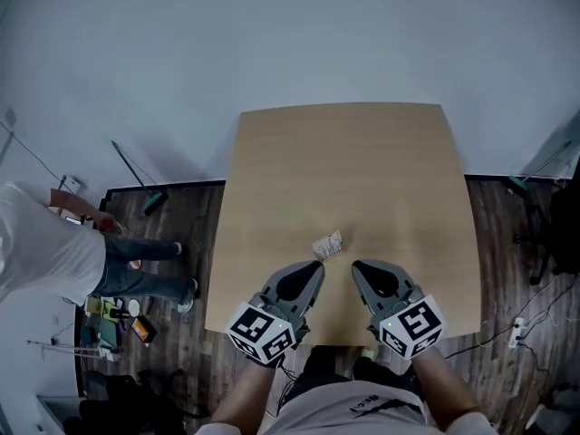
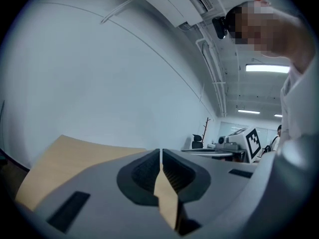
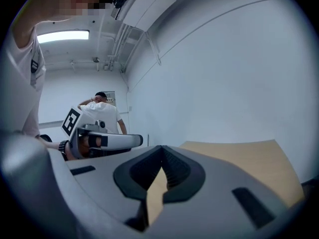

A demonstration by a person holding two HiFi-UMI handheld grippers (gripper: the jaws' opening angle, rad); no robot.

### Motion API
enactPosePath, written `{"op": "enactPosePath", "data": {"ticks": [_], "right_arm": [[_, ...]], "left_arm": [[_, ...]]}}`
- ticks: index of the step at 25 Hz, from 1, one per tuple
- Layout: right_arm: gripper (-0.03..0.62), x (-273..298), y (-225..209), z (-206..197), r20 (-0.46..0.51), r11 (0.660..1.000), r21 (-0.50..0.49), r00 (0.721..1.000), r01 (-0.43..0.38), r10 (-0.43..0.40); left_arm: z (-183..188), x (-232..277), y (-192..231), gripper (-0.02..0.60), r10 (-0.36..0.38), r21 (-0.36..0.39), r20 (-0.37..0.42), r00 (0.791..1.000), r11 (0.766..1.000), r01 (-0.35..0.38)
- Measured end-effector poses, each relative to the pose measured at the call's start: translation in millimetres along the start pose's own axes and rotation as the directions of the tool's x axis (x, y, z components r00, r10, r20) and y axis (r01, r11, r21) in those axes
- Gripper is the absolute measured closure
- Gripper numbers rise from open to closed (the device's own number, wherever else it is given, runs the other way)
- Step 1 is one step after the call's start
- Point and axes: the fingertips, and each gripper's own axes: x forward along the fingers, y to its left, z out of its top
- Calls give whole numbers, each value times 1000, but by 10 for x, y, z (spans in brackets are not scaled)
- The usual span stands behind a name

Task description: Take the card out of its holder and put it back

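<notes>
- Lying on the wooden surface (image 1: 362,170), the small white card holder (image 1: 329,245) sits just beyond both tool tips, untouched.
- Jaws of the left tool (image 1: 315,266) are pressed together, holding nothing.
- Jaws of the right tool (image 1: 356,266) meet at the tips, likewise empty.

A pale wooden table (image 1: 362,170) stands against a white wall (image 1: 272,34) on dark plank floor (image 1: 503,243). Left of it, a person in white shirt and jeans (image 1: 63,252) is near a broom (image 1: 136,178) and floor clutter (image 1: 113,320).
</notes>
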Motion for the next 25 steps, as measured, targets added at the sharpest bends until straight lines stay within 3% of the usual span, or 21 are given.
{"op": "enactPosePath", "data": {"ticks": [14,25], "right_arm": [[582,-356,264,595,93,994,-75,992,-76,82],[582,-535,310,715,102,988,-107,987,-114,125]], "left_arm": [[478,-262,-692,554,86,-11,112,990,996,-86],[486,-272,-904,554,124,8,146,981,992,-127]]}}
